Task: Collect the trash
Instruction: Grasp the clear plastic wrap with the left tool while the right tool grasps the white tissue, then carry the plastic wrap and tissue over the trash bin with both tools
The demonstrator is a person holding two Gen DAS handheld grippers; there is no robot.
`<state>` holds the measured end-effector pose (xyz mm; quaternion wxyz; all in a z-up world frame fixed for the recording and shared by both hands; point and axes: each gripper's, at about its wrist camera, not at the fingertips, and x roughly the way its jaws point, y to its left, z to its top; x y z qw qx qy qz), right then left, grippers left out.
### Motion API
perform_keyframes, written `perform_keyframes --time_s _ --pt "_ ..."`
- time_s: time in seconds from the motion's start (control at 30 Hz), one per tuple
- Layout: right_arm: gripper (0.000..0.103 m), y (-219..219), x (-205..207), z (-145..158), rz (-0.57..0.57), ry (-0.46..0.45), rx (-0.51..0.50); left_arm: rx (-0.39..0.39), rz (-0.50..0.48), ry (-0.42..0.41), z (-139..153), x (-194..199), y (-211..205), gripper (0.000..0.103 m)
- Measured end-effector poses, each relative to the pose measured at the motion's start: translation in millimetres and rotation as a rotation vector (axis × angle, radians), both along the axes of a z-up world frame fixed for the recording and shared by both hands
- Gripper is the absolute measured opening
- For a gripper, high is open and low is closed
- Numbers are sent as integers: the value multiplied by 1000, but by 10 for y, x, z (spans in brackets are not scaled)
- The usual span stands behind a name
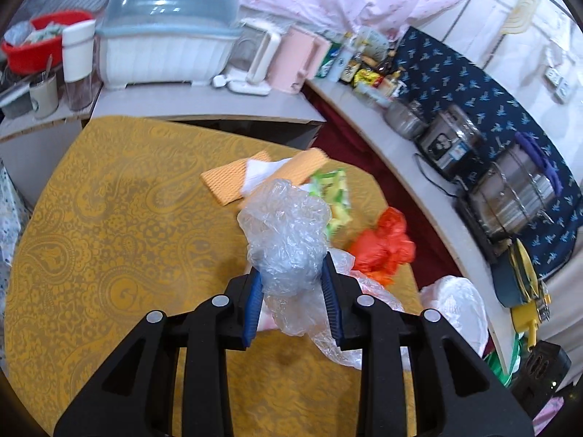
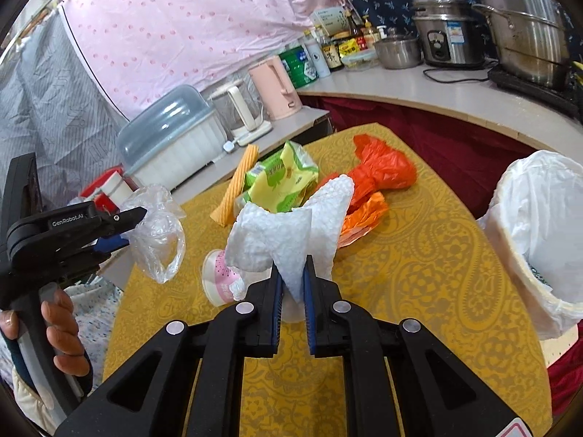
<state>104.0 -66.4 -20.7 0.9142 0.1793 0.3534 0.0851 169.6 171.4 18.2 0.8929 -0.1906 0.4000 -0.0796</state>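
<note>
Above the yellow patterned table [image 2: 419,240], both of my grippers were loaded and clear of the cloth. My left gripper [image 1: 291,284] was clamped on a crumpled clear plastic bag [image 1: 288,233]; the blue pads [image 1: 254,302] pressed into its sides and a loose tail hung below them. In the right wrist view the same bag dangled from that gripper's tip, off the table edge, with a hand [image 2: 62,331] wrapped around the handle. My right gripper [image 2: 291,284] was closed nearly flat on a piece of white paper towel [image 2: 288,225], which fanned upward above the fingertips.

Step in hand, as I judged it: pick-up done for two items, carry to the bin not yet made. The bin with its white liner [image 2: 539,225] stood just beside the table's right edge, mouth open and apparently unobstructed.

Left on the table: an orange plastic bag [image 2: 379,174], a green and yellow wrapper [image 2: 280,182], an orange ribbed cloth [image 2: 237,185] and a small pink and white cup [image 2: 218,276] lying on its side.

Next move, my estimate: swing the right gripper over the liner mouth first, since it sat nearer, and release well inside the rim. Both items were light and floppy, so they might cling to the pads or drift; the left load would have to cross over the remaining trash without snagging it.
</note>
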Motion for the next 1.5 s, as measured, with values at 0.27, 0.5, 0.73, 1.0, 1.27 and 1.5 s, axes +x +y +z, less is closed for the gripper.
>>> perform_keyframes --time_s 0.27,0.5,0.73,1.0,1.27,1.5 --pt "11 -366 -341 284 -66 -79 10 29 -78 -51 253 -347 -445 29" --pt "11 -785 -584 395 -145 -117 27 71 -162 -63 298 -556 -943 29" --pt "11 -1194 -750 432 -220 -136 44 102 -247 -54 248 -678 -1422 29" --pt "11 -1568 -894 370 -290 -137 66 140 -332 -41 155 -758 -1883 29" --pt "11 -1862 -971 260 -345 -126 89 178 -402 -22 28 -797 -2267 29" --pt "11 -2149 -1030 151 -400 -115 107 209 -459 -6 -81 -796 -2579 29"
